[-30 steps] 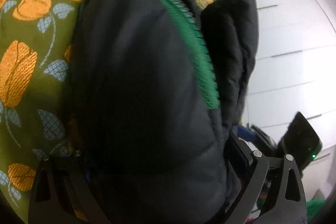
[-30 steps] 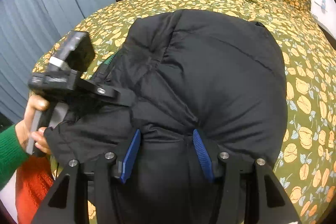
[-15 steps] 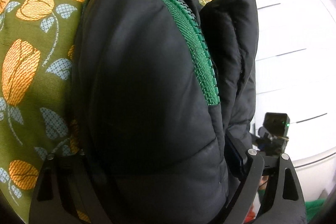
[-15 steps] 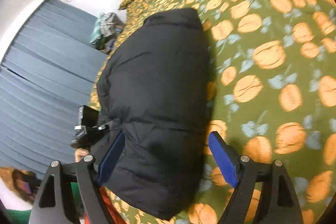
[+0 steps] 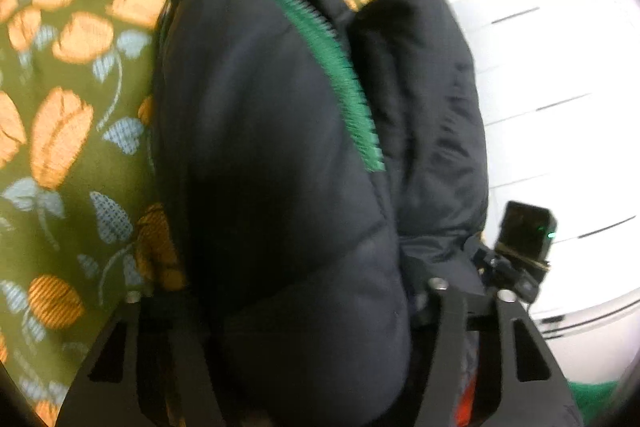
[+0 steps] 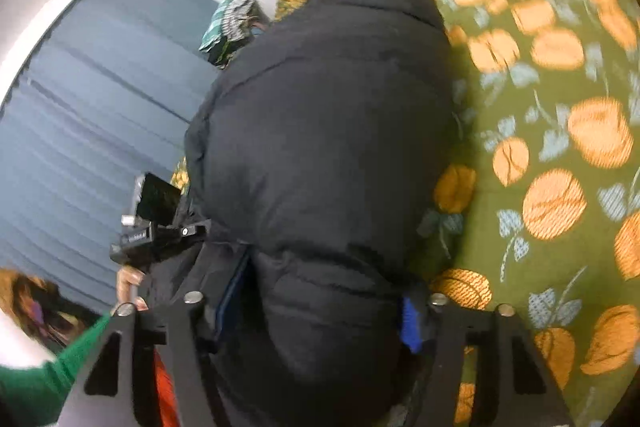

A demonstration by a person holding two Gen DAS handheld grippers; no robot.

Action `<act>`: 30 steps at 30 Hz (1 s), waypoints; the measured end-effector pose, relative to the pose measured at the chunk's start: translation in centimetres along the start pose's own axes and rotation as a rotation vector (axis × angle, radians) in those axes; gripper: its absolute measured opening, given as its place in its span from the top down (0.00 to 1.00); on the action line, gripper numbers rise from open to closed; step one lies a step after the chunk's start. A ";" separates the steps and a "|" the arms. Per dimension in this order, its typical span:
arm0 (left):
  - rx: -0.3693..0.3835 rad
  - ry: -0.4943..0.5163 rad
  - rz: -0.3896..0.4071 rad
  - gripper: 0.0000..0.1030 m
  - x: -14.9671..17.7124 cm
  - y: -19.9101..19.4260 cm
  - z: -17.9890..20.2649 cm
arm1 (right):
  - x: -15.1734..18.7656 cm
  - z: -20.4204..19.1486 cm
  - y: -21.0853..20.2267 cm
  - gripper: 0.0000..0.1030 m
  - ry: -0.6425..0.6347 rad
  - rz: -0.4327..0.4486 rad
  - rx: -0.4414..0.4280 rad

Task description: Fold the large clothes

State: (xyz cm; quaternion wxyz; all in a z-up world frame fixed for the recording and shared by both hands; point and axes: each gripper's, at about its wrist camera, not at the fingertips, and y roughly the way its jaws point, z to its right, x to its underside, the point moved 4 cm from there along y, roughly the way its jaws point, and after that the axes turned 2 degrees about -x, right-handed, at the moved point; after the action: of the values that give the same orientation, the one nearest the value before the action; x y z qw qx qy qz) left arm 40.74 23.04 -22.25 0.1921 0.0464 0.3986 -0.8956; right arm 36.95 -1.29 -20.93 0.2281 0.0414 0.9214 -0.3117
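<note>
A black puffer jacket (image 5: 272, 163) with a green zipper (image 5: 340, 83) is bunched into a thick folded bundle over the bed. My left gripper (image 5: 296, 311) is shut on the jacket's near edge; the padding bulges between its jaws and hides the pads. In the right wrist view the jacket (image 6: 328, 131) fills the middle, and my right gripper (image 6: 324, 303) is shut on its near edge, blue fingertips (image 6: 408, 323) pressed into the fabric. Each gripper shows in the other's view: the right one (image 5: 524, 239), the left one (image 6: 156, 219).
The bed has a green cover with orange flowers (image 6: 560, 167). White drawers (image 5: 560, 107) stand on one side, a grey-blue curtain (image 6: 88, 115) on the other. A pile of clothes (image 6: 232, 23) lies beyond the bed.
My right gripper closed from open around the bundle to gripping it. Both views are blurred with motion; the bundle has shifted slightly with both grippers.
</note>
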 end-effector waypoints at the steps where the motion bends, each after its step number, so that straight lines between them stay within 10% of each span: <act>1: -0.012 0.019 0.011 0.48 0.1 -0.6 0.9 | -0.1 -0.8 -0.4 0.42 -0.025 0.007 0.009; 13: -0.001 0.183 0.157 0.53 -6.3 -4.7 11.2 | -8.4 -6.5 -8.0 0.45 -0.226 0.204 -0.062; 19: -0.048 0.199 0.155 0.50 -12.6 1.3 12.6 | -14.2 -1.6 -6.9 0.45 -0.234 0.239 -0.020; 24: -0.088 0.078 0.040 0.25 -13.5 10.6 8.2 | -15.5 6.7 -3.5 0.42 -0.083 0.148 0.060; 30: -0.133 0.150 0.115 0.15 -10.4 7.6 9.2 | -13.1 10.9 -4.0 0.27 0.045 0.119 0.073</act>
State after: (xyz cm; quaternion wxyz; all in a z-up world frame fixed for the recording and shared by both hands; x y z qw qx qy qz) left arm 53.87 14.91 -18.88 0.2153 0.1233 0.4671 -0.8487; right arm 52.08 -10.11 -20.49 0.2238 0.1114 0.9103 -0.3299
